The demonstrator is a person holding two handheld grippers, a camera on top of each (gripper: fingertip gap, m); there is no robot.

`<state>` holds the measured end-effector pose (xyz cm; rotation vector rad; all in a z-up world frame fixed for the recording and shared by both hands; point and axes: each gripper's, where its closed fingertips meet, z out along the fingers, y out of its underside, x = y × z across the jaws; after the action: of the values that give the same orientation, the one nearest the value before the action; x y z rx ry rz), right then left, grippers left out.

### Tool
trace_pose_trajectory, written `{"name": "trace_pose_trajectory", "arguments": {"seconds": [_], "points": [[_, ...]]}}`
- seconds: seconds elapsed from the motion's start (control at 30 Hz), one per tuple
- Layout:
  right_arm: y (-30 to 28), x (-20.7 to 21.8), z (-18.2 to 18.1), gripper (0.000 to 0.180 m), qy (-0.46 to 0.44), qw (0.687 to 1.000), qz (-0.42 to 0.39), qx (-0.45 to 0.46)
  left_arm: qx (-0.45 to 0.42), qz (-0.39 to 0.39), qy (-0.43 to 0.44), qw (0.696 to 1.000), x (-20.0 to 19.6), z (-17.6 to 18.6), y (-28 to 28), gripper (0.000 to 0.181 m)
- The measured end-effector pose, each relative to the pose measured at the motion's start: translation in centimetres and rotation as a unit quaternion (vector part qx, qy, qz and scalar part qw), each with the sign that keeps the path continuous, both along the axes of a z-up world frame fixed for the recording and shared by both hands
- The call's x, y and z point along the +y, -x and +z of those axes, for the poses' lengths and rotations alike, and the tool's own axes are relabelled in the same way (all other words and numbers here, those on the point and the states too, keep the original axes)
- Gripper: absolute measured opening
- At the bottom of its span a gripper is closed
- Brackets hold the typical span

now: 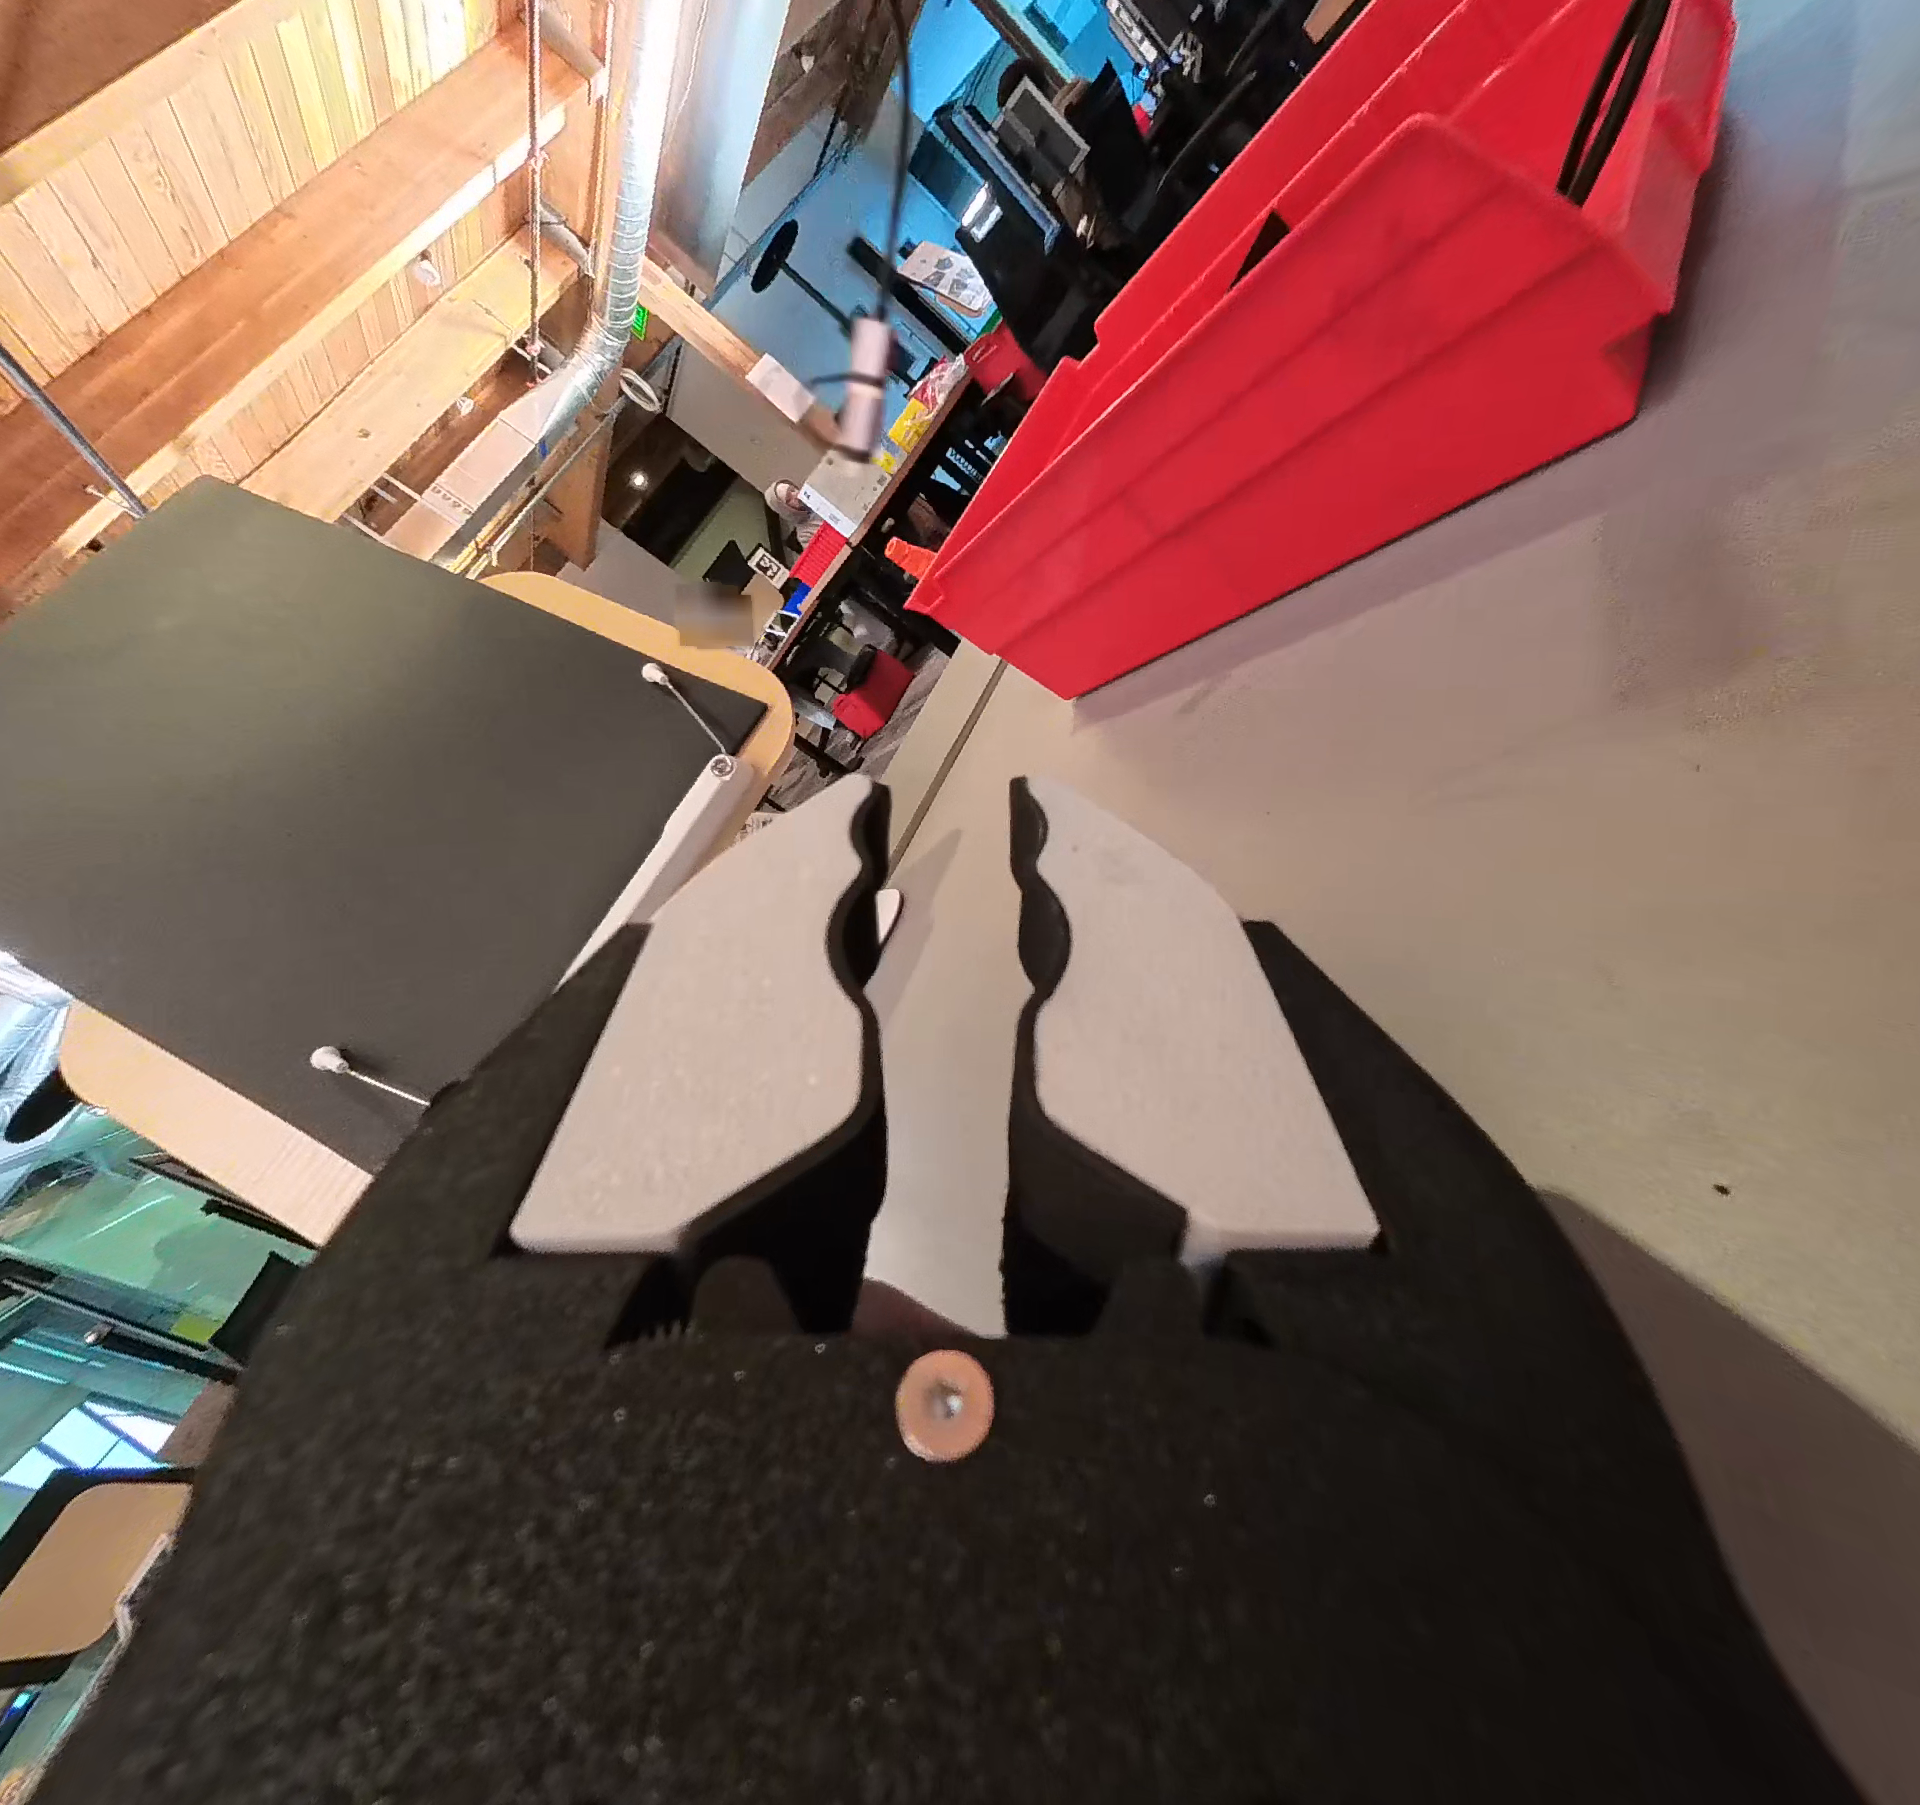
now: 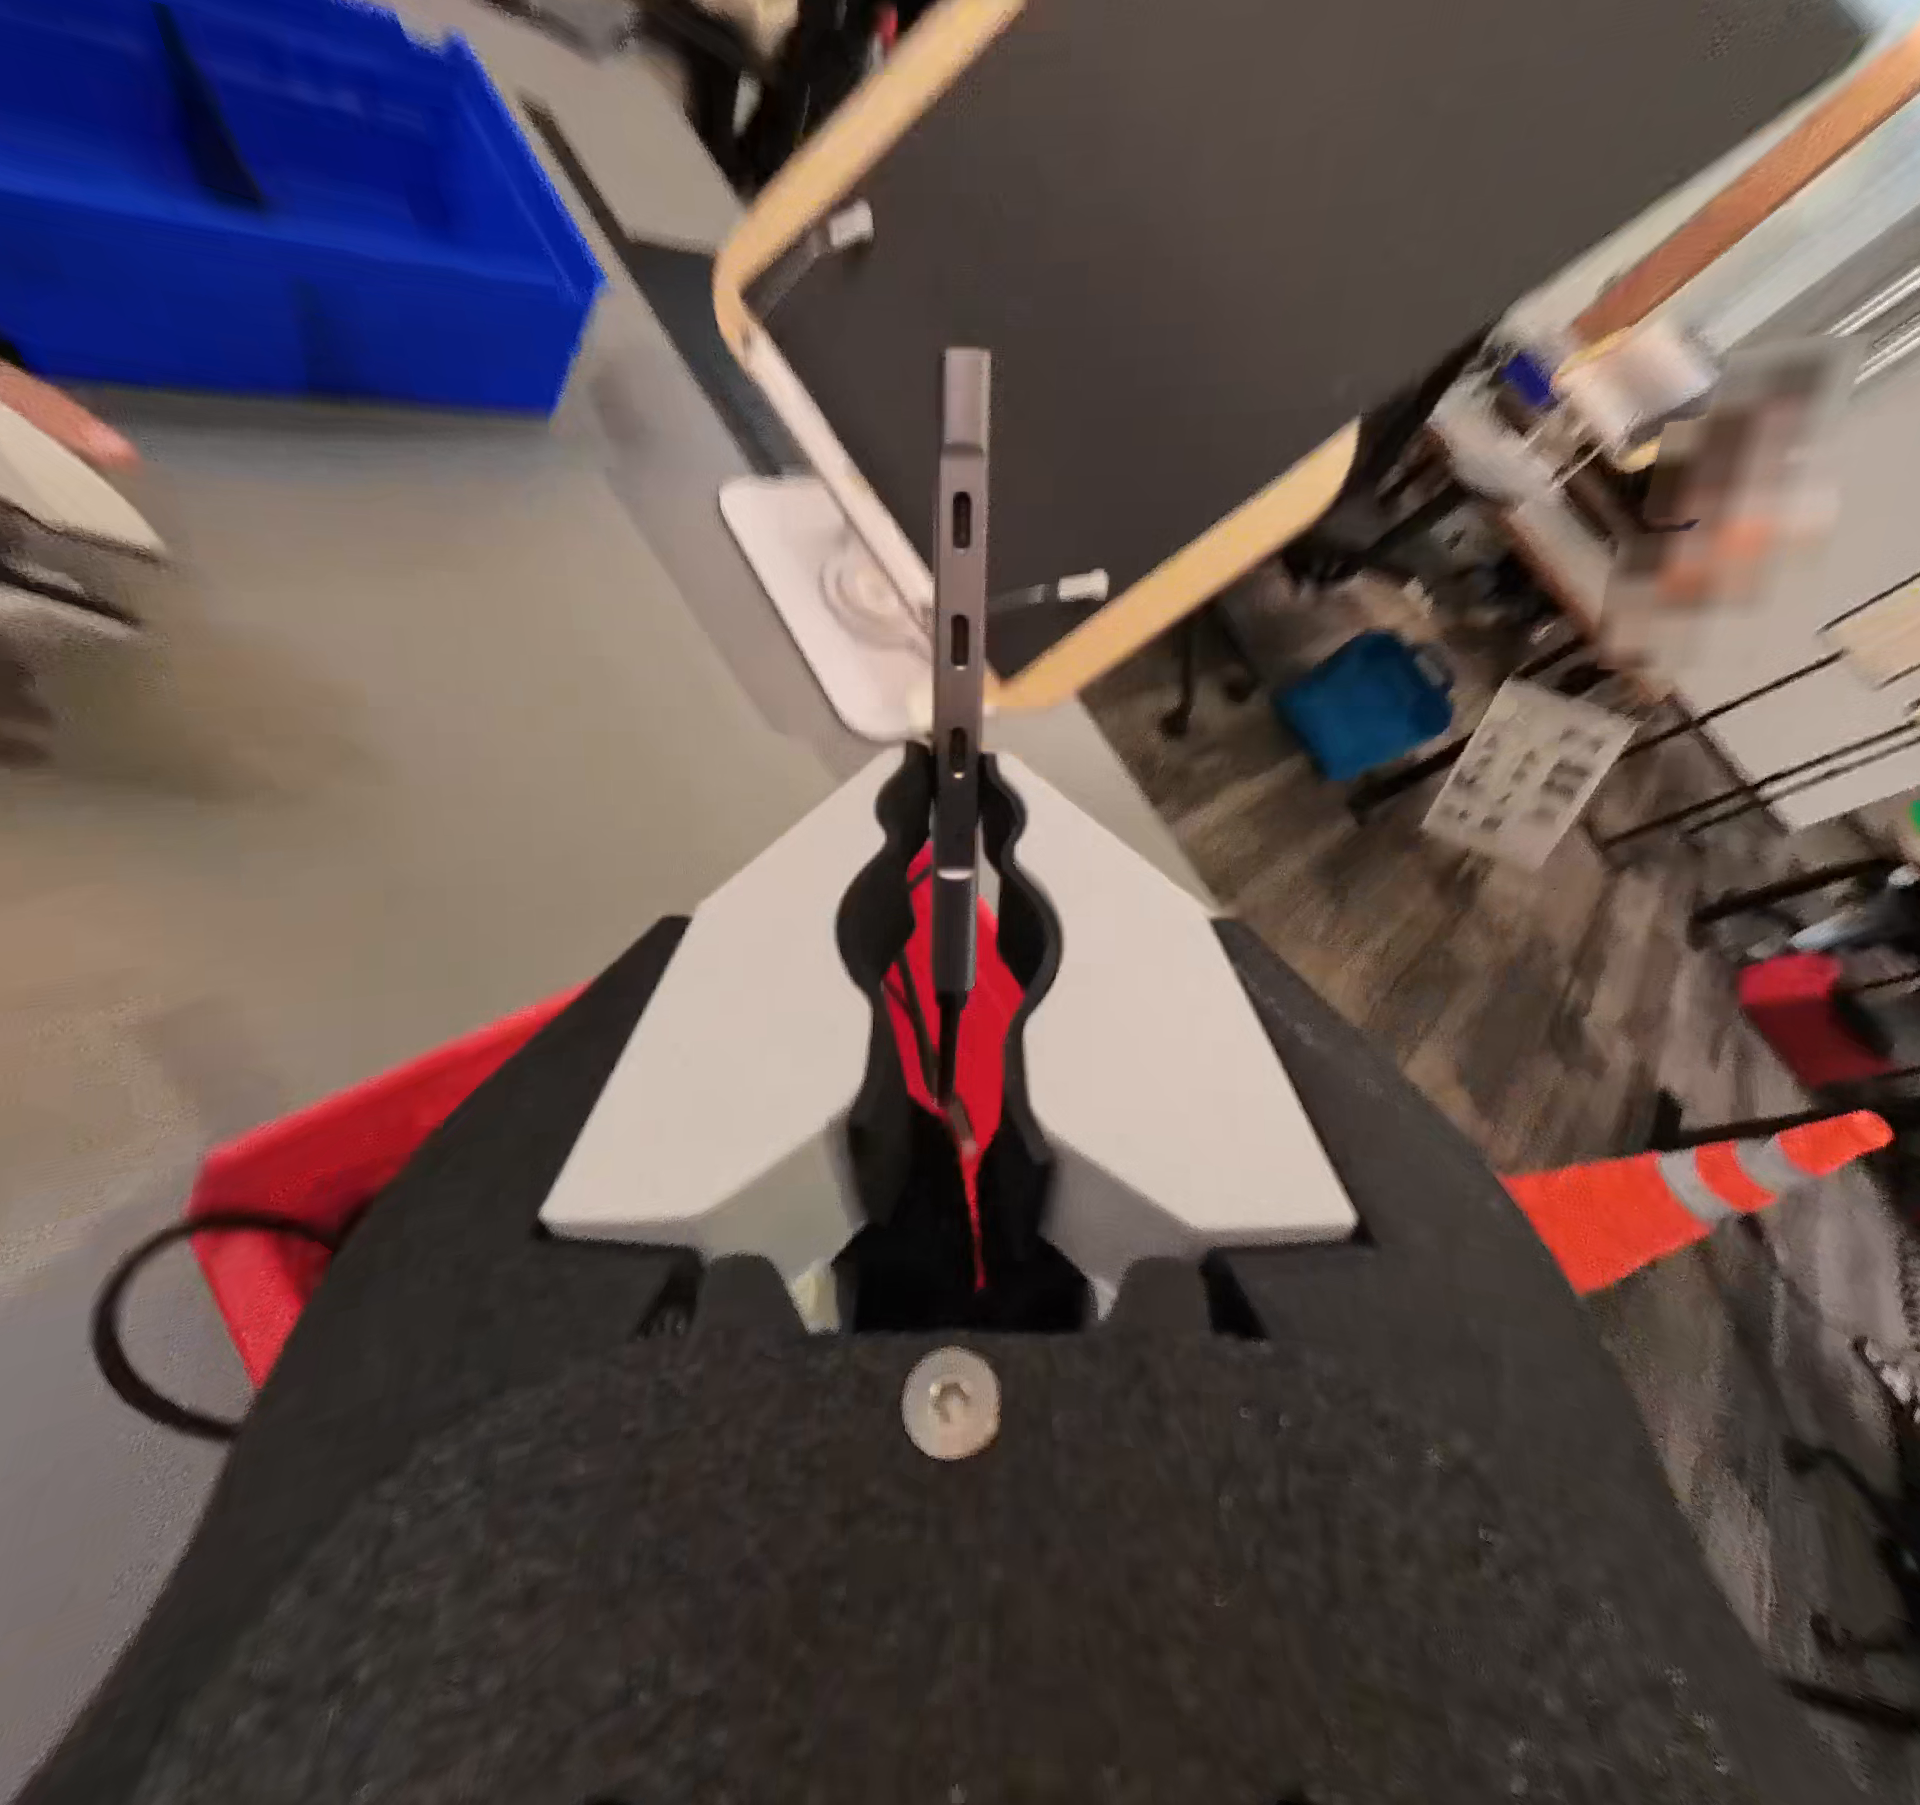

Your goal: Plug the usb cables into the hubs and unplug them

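Grey hub (image 2: 962, 602) pinched edge-on in right gripper (image 2: 954, 799), port edge facing camera, projecting forward in open air. Left gripper (image 1: 948, 820) narrowly parted, empty, over bare tabletop (image 1: 1455, 924); red bins (image 1: 1351, 353) ahead-right, dangling cable plug (image 1: 862, 384) beyond.

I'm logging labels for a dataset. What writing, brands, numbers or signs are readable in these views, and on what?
Nothing can be read in either view.
The green sign by the duct: too small.
The printed sheet on the floor: blurred.
The hub held in the right gripper: no markings visible.
The red bins: no writing shows.
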<state>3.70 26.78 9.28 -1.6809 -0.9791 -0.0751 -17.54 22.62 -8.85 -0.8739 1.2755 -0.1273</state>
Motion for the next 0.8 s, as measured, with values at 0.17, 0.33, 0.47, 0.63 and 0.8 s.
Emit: {"name": "trace_pose_trajectory", "arguments": {"seconds": [0.17, 0.33, 0.47, 0.63, 0.8], "points": [[-5.3, 4.1, -10.4, 0.008, 0.197, 0.980, -0.016, -0.016, 0.011, 0.000, -0.011, 1.000, -0.2, -0.4, -0.2, 0.020], [-10.5, 6.4, -21.2, 0.008, 0.344, 0.920, -0.086, -0.170, 0.020, -0.006, 0.010, 1.000, -0.1, -1.0, -0.3, 0.019], [-12.4, 8.3, -25.3, 0.008, 0.363, 0.866, -0.095, -0.329, 0.026, -0.005, 0.020, 0.999, 0.1, -1.5, -0.3, 0.019], [-9.0, 9.1, -25.2, 0.008, 0.332, 0.875, 0.004, -0.353, 0.039, -0.007, 0.033, 0.999, 0.2, -2.3, -0.5, 0.020], [-7.1, 9.6, -23.9, 0.008, 0.291, 0.913, 0.023, -0.284, 0.050, -0.014, 0.040, 0.998, -0.2, -2.8, -0.8, 0.020]]}}
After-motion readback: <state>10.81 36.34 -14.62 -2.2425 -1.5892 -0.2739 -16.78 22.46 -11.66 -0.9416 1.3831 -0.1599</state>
